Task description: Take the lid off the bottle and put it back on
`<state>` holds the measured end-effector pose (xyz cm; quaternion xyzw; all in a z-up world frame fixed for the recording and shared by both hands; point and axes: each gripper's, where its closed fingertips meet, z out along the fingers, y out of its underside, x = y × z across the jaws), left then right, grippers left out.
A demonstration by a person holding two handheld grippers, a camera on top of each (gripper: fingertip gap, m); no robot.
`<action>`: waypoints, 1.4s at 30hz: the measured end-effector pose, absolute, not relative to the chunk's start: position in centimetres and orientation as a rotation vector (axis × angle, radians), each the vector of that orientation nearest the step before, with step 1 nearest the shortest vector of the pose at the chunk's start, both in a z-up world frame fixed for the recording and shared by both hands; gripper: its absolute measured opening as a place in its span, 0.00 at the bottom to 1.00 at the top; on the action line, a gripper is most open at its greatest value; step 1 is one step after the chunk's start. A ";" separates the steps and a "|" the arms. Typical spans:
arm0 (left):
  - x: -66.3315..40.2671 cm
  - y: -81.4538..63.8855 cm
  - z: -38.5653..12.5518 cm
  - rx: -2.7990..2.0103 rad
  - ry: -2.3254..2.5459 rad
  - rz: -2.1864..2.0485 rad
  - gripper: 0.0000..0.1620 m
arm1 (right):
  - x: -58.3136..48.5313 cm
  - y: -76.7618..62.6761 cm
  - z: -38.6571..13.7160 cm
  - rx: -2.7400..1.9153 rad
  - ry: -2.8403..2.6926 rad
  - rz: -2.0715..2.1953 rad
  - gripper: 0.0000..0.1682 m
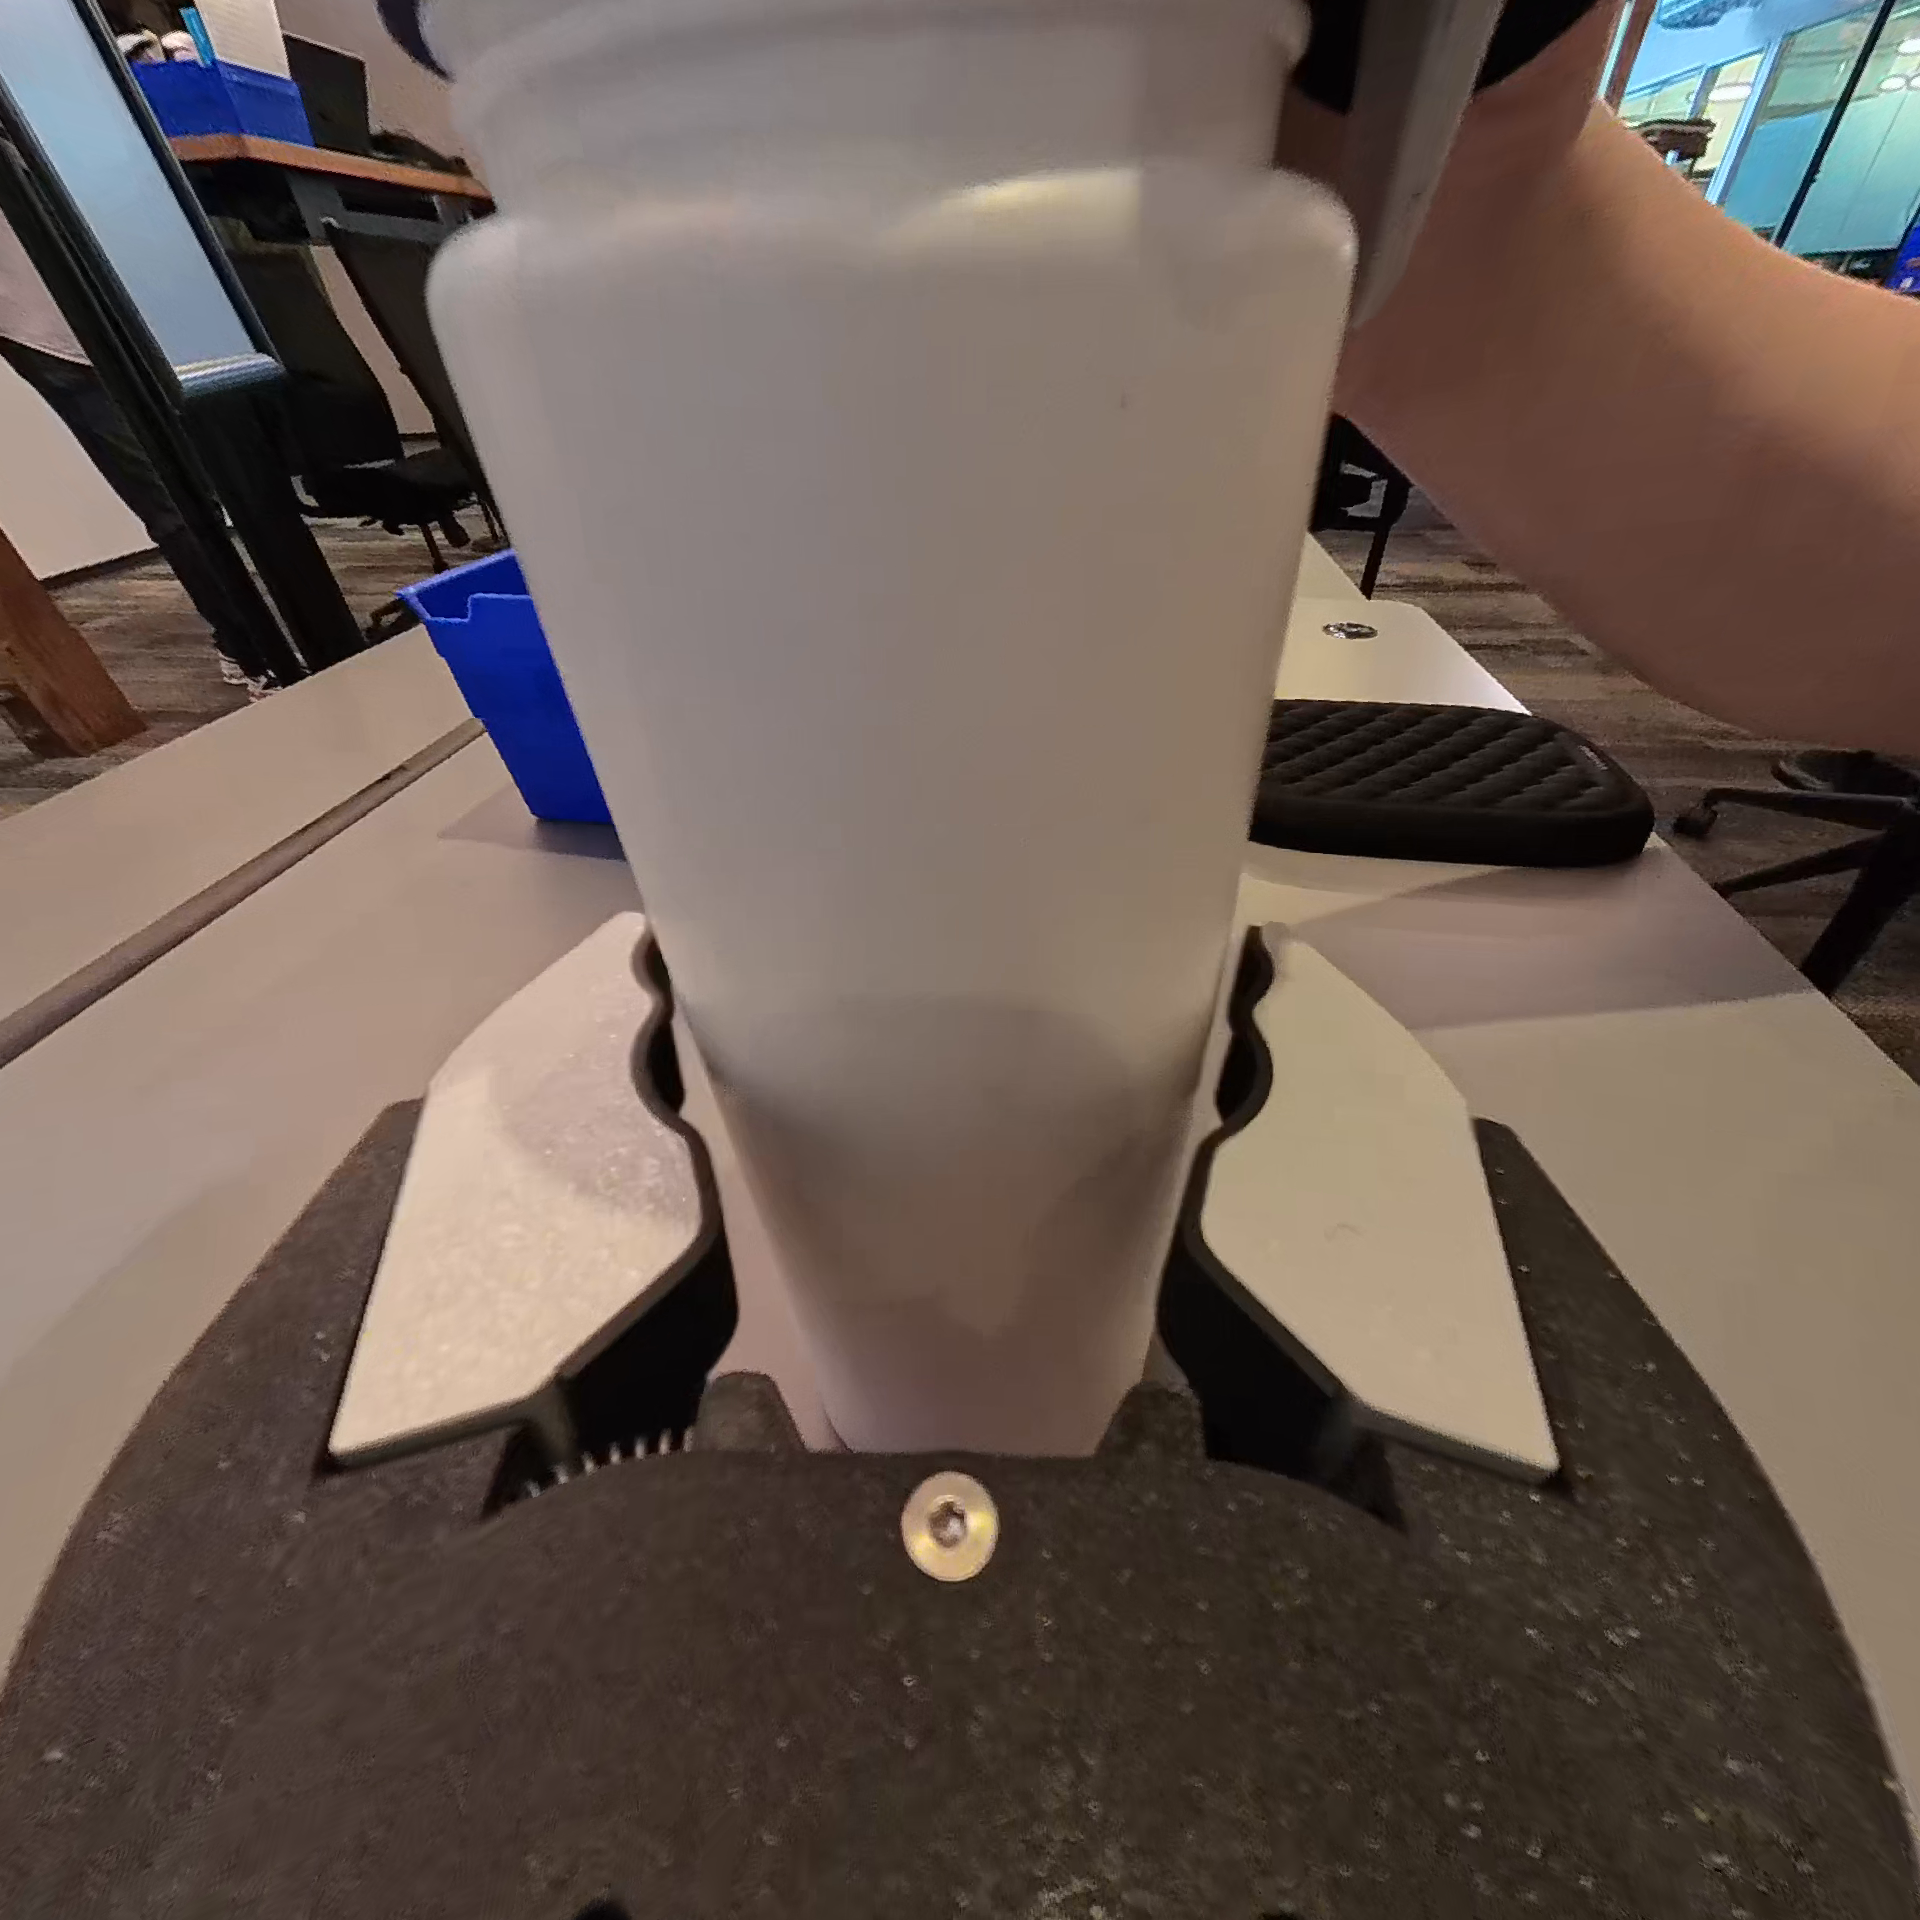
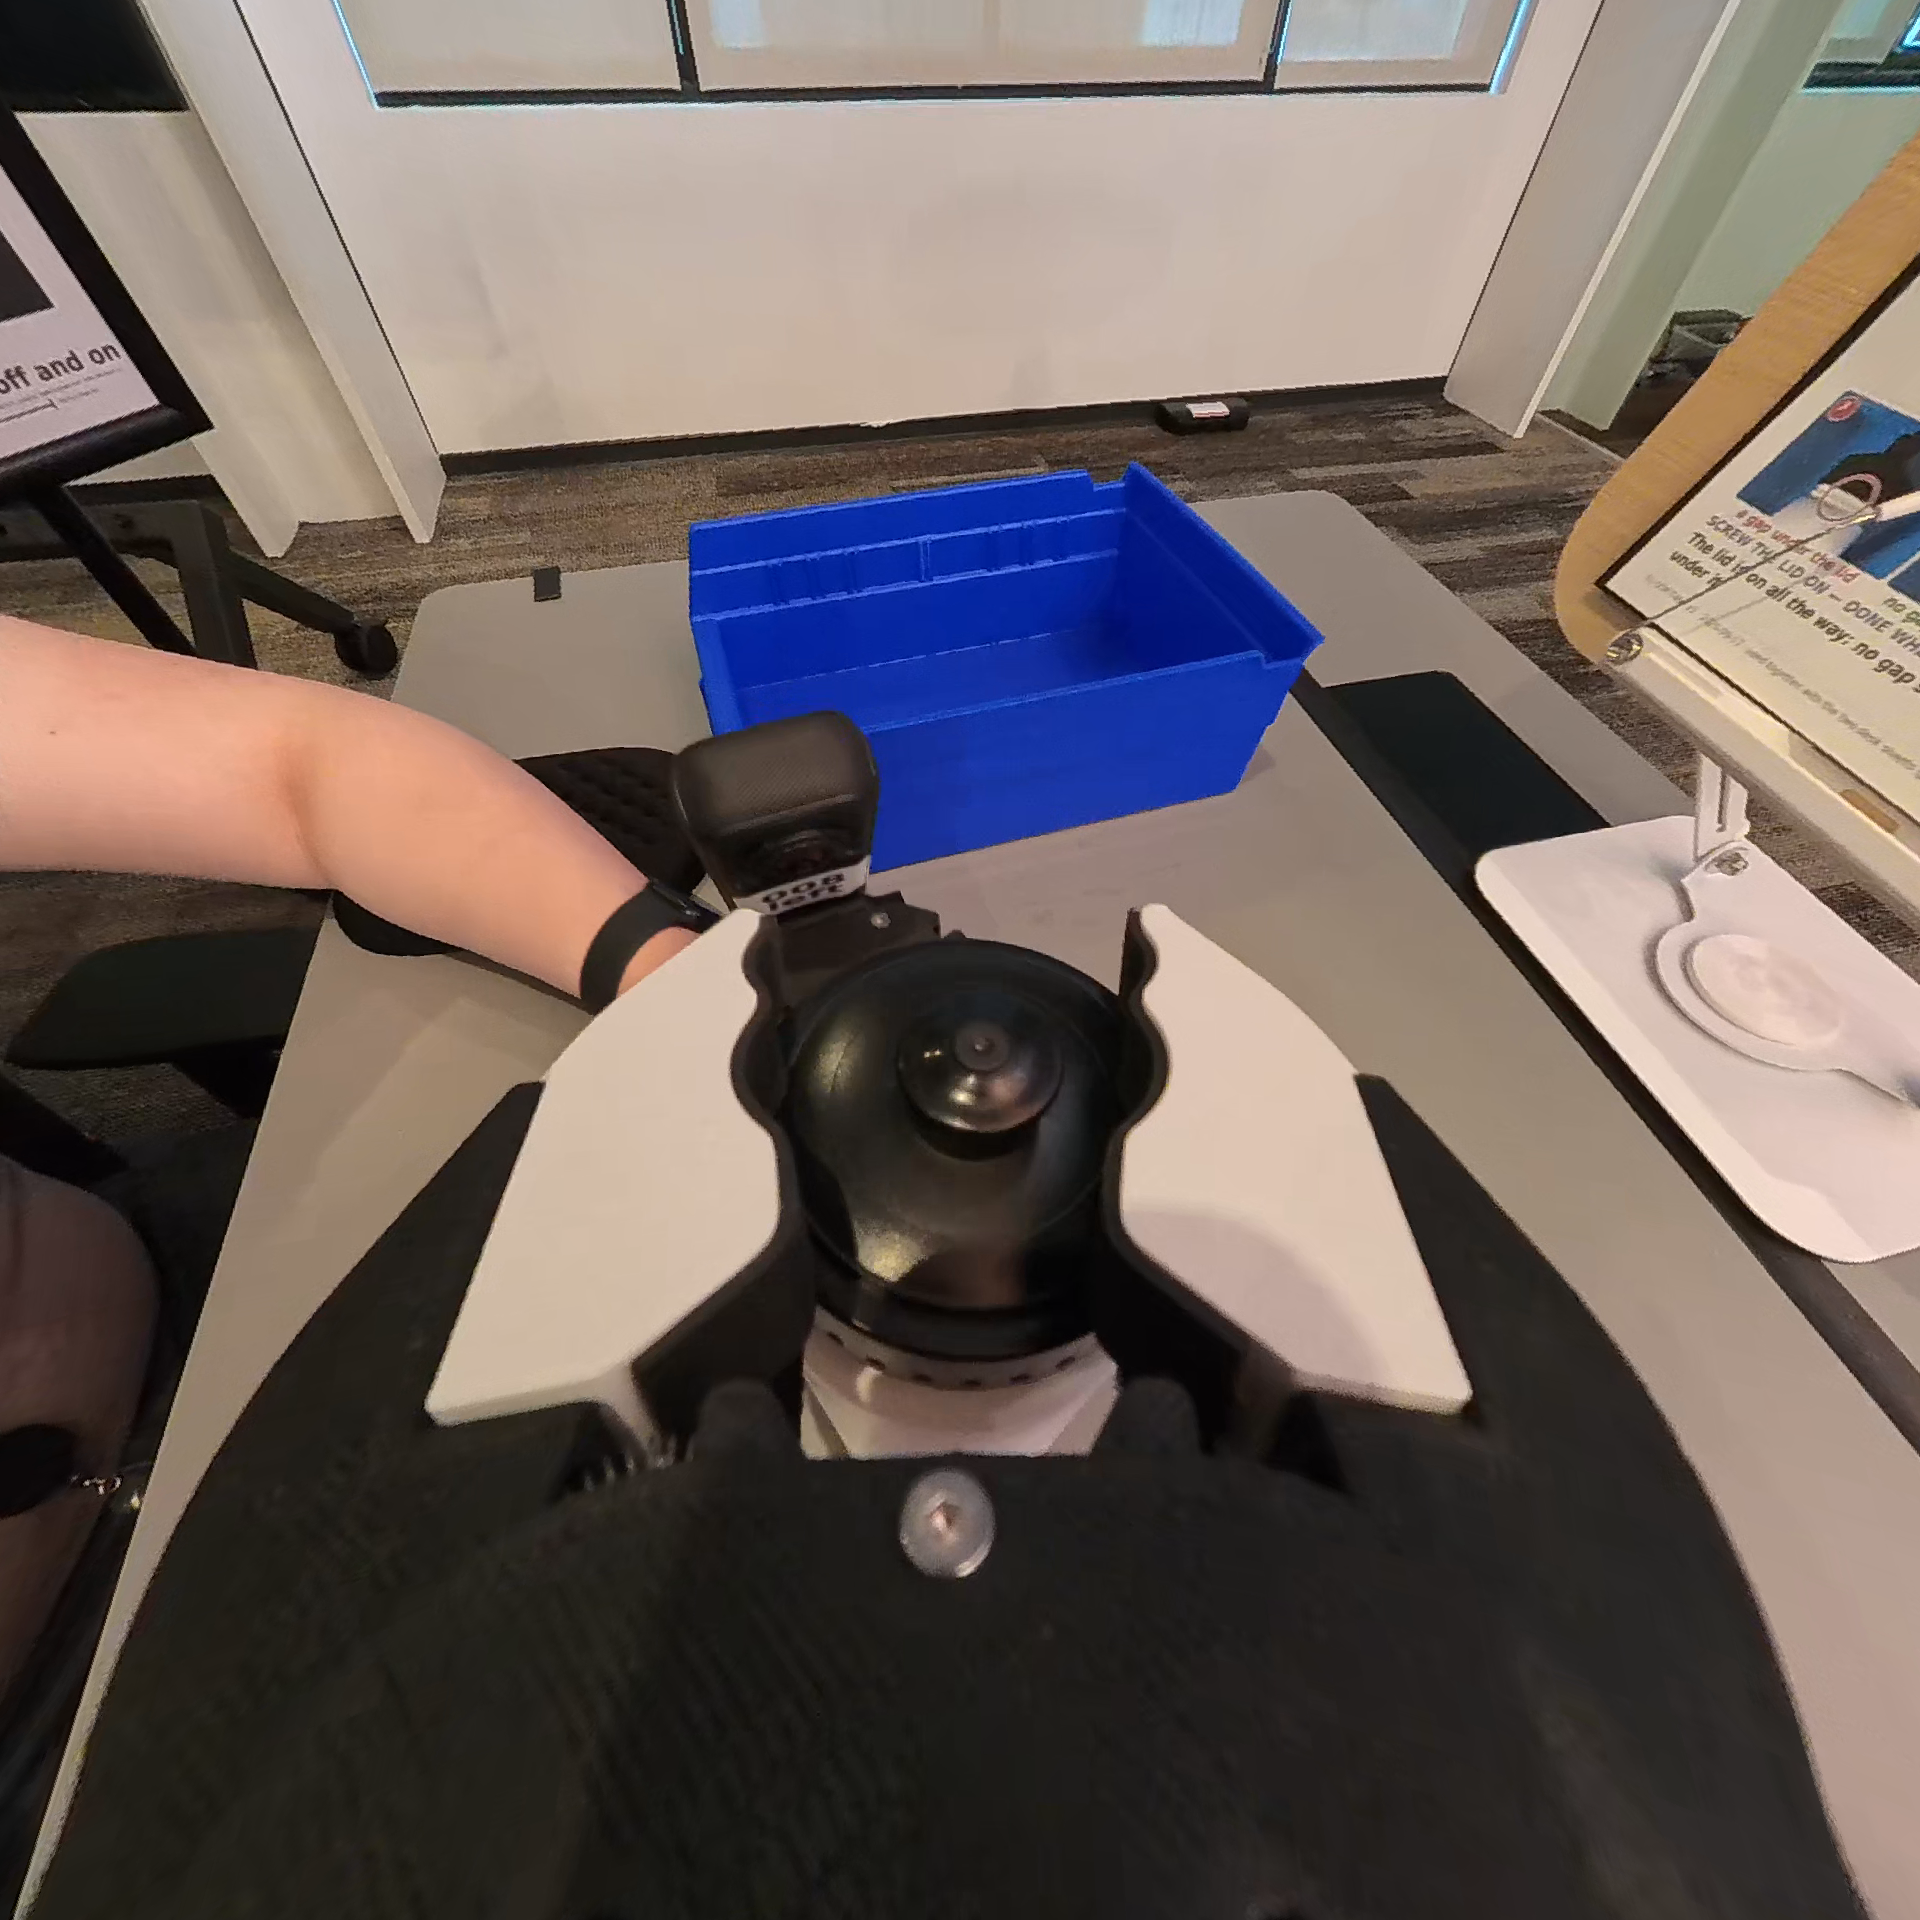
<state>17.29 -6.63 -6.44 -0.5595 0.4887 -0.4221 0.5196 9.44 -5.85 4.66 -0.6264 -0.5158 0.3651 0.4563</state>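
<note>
A white plastic bottle (image 1: 914, 675) stands upright on the grey table, filling the left wrist view. My left gripper (image 1: 951, 997) is shut on the bottle's lower body. In the right wrist view I look down on the bottle's black domed lid (image 2: 951, 1101), which sits on the white neck (image 2: 945, 1403). My right gripper (image 2: 940, 987) is shut on the lid from above, one finger on each side. Part of the right gripper and the person's arm (image 1: 1621, 436) show at the top right of the left wrist view. The left gripper's camera (image 2: 774, 810) shows just beyond the lid.
A blue plastic bin (image 2: 997, 665) stands open on the table beyond the bottle, also in the left wrist view (image 1: 509, 686). A white stand with an instruction sheet (image 2: 1756, 935) is at the right. A black padded rest (image 1: 1444, 790) lies at the table's edge.
</note>
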 end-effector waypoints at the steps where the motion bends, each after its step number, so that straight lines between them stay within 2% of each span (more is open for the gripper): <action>1: 17.4 -6.7 -6.4 -1.338 1.171 -1.017 0.66 | 9.4 -5.9 4.6 -1.544 -1.274 0.898 0.39; 4: 17.6 -6.9 -6.1 -1.328 1.175 -1.025 0.68 | 9.2 -6.0 4.7 -1.537 -1.282 0.897 0.39; 7: 17.5 -6.6 -6.1 -1.347 1.179 -0.987 0.62 | 9.2 -6.1 4.7 -1.532 -1.286 0.903 0.39; 11: 17.5 -6.6 -6.2 -1.350 1.185 -0.985 0.61 | 9.2 -6.1 4.7 -1.522 -1.283 0.902 0.39; 15: 17.4 -6.6 -6.3 -1.350 1.190 -0.960 0.61 | 9.5 -6.3 5.6 -1.446 -1.251 0.881 0.44; 20: 17.3 -6.4 -6.3 -1.358 1.191 -0.933 0.61 | 11.3 -6.5 7.3 -1.388 -1.197 0.909 0.45; 30: 15.2 -2.7 -6.4 -1.446 1.079 -0.835 0.61 | 12.1 -4.1 4.8 -1.478 -1.164 0.892 0.48; 42: 14.8 -2.2 -6.3 -1.435 1.082 -0.864 0.61 | 10.4 -2.9 4.2 -1.487 -1.219 0.890 0.48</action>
